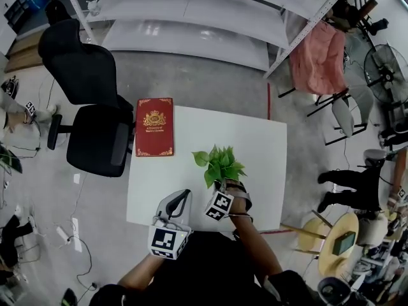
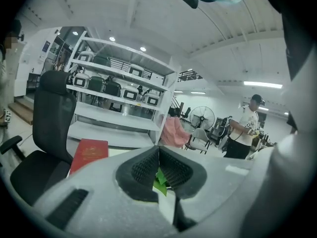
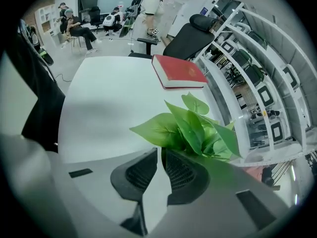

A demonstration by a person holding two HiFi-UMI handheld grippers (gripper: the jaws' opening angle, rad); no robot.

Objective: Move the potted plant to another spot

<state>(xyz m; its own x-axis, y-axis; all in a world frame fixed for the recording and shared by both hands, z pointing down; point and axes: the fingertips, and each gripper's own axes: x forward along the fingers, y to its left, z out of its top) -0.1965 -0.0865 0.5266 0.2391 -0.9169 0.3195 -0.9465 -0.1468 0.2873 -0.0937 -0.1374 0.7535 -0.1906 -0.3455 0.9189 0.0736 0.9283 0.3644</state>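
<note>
Right gripper (image 1: 225, 187) clamped on potted plant (image 1: 218, 163) at white table (image 1: 255, 145), left gripper (image 1: 181, 196) closed and empty, red book (image 1: 154, 127) beyond

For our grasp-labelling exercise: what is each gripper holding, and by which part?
The right gripper pinches the potted plant by what looks like its white pot rim. The left gripper is shut on nothing.

The red book (image 1: 154, 127) at the far left of the table (image 1: 255, 145) bears gold lettering, too small to read.
</note>
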